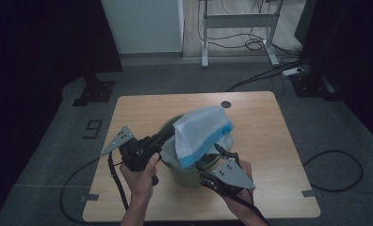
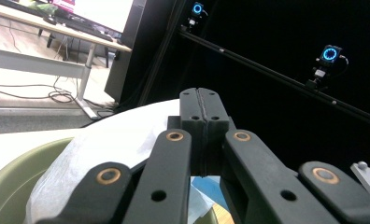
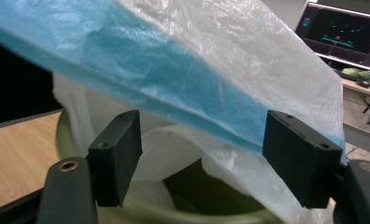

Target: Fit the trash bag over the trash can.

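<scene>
An olive-green bin stands near the middle of the wooden table. A thin white plastic bag with a blue band rises out of it like a tent. My left gripper comes in from the left at the bin's rim, shut on the bag's left edge. In the left gripper view its jaws are pressed together, with the white bag and the bin's rim under them. My right gripper is at the bin's near right rim, open. Its pads stand wide apart, and the bag's blue band hangs just beyond them.
A small round hole marks the table's far side. A white desk frame and loose cables lie on the floor behind. A dark stand sits off the table's far left corner. Bare tabletop lies to the right of the bin.
</scene>
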### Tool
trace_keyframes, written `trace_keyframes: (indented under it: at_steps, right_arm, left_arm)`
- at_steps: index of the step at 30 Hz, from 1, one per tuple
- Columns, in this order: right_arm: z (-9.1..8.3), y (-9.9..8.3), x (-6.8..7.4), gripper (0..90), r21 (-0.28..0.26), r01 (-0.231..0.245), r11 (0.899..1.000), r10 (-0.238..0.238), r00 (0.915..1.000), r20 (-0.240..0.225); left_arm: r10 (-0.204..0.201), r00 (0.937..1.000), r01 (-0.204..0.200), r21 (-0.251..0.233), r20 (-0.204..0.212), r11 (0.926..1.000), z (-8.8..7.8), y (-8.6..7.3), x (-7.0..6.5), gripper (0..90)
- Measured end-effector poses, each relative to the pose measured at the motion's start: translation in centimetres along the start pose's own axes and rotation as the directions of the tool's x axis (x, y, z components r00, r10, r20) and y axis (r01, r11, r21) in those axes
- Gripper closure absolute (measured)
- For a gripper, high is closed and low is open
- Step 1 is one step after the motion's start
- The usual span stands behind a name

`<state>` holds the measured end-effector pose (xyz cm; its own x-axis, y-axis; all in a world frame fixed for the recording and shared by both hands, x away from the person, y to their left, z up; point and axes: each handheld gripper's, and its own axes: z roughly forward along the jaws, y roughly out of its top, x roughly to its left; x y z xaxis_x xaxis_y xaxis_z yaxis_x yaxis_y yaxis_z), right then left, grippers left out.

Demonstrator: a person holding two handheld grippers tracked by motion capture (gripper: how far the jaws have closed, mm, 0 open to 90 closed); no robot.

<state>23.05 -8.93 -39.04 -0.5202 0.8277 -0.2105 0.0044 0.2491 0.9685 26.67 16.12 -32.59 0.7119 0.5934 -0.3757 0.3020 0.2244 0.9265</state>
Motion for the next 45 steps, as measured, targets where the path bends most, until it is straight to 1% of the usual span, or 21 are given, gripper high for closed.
trace_keyframes:
  at_steps: [2,4,6,8,9,10,11,12,14,16,19,22,27,28,29,33,36,38,40,43,45]
  right_arm:
    - [0.3,0.2,-0.1,30.0,-0.009,-0.002,1.0,0.002,0.9998,0.02]
    - [0.6,0.3,-0.4,36.1,-0.015,0.006,1.0,-0.005,0.9989,0.046]
    - [0.9,0.3,-0.9,44.2,-0.014,-0.006,1.0,0.007,0.999,0.044]
    - [1.1,0.3,-1.5,58.0,-0.023,-0.012,1.0,0.013,0.9982,0.058]
    - [1.1,0.3,-1.8,63.7,-0.032,-0.017,0.999,0.019,0.9986,0.048]
    - [1.0,0.4,-2.0,66.7,-0.037,-0.019,0.999,0.021,0.9987,0.047]
    - [1.0,0.4,-2.2,71.9,-0.049,-0.02,0.999,0.022,0.9985,0.05]
    - [0.9,0.5,-2.4,75.9,-0.055,-0.02,0.998,0.023,0.9987,0.045]
    - [0.7,0.6,-2.8,82.6,-0.071,-0.019,0.997,0.023,0.9983,0.054]
    - [0.5,0.7,-3.3,88.7,-0.087,-0.036,0.996,0.041,0.9976,0.055]
    - [0.2,0.8,-3.8,89.0,-0.108,-0.048,0.993,0.055,0.9967,0.06]
    - [-0.1,1.0,-4.2,89.1,-0.122,-0.045,0.992,0.053,0.9964,0.066]
    - [0.0,1.6,-4.5,89.1,-0.146,-0.062,0.987,0.07,0.9965,0.047]
    - [0.1,1.7,-4.5,89.1,-0.149,-0.06,0.987,0.067,0.9968,0.044]
    - [0.2,1.8,-4.4,89.1,-0.151,-0.051,0.987,0.058,0.9975,0.041]
    - [0.3,1.3,-4.5,89.2,-0.14,-0.013,0.99,0.02,0.9986,0.049]
    - [0.4,0.8,-4.8,89.3,-0.132,-0.005,0.991,0.012,0.9987,0.049]
    - [0.4,0.6,-5.0,89.3,-0.13,-0.003,0.991,0.01,0.9987,0.051]
    - [0.4,0.6,-5.1,89.3,-0.133,0.001,0.991,0.005,0.9988,0.048]
    - [0.4,0.9,-5.0,89.3,-0.138,0.019,0.99,-0.013,0.9991,0.041]
    - [0.5,1.0,-4.8,89.3,-0.14,0.029,0.99,-0.024,0.999,0.037]
  left_arm:
    - [0.003,1.0,-0.003,0.005,0.003,1.0,0.0,-0.1,0.0,89.8]
    - [0.003,1.0,-0.003,0.006,0.006,1.0,-0.1,-0.3,-0.1,89.9]
    - [0.006,0.9999,-0.006,0.009,0.01,0.9999,-0.4,-0.5,-0.1,89.8]
    - [0.015,0.9998,-0.015,0.016,0.009,0.9998,-0.7,-0.8,0.0,89.8]
    - [0.017,0.9998,-0.017,0.019,0.01,0.9997,-0.8,-1.0,0.0,89.8]
    - [0.012,0.9998,-0.012,0.022,0.017,0.9997,-1.0,-1.3,0.1,89.8]
    - [0.009,0.9997,-0.009,0.026,0.021,0.9996,-1.1,-1.4,0.1,89.8]
    - [0.012,0.9997,-0.013,0.034,0.021,0.9993,-1.2,-1.8,0.2,89.8]
    - [0.016,0.9996,-0.017,0.046,0.024,0.9988,-1.5,-2.3,0.2,89.8]
    - [0.015,0.9993,-0.017,0.059,0.033,0.9981,-1.9,-2.9,0.2,89.8]
    - [0.036,0.9985,-0.039,0.079,0.04,0.9961,-2.2,-3.7,-0.2,89.8]
    - [0.051,0.9972,-0.057,0.107,0.054,0.9927,-2.3,-4.5,-0.5,89.9]
    - [0.073,0.995,-0.083,0.148,0.068,0.9855,-2.0,-5.2,-1.0,89.7]
    - [0.073,0.9945,-0.084,0.153,0.075,0.9846,-2.0,-5.2,-1.0,89.6]
    - [0.073,0.9943,-0.084,0.154,0.077,0.9845,-2.0,-5.2,-0.9,87.0]
    - [0.078,0.9944,-0.088,0.153,0.07,0.9842,-2.8,-4.3,-0.7,74.8]
    - [0.093,0.9946,-0.099,0.129,0.046,0.9867,-3.7,-2.8,-0.6,67.9]
    - [0.103,0.9942,-0.106,0.133,0.031,0.9854,-3.8,-1.8,-0.5,64.4]
    - [0.109,0.9939,-0.11,0.15,0.018,0.9826,-3.3,-1.1,-0.3,61.0]
    - [0.117,0.9931,-0.117,0.179,0.006,0.9768,-2.1,-0.4,-0.1,55.5]
    - [0.12,0.9927,-0.119,0.212,0.008,0.9701,-1.0,-0.3,0.0,51.5]
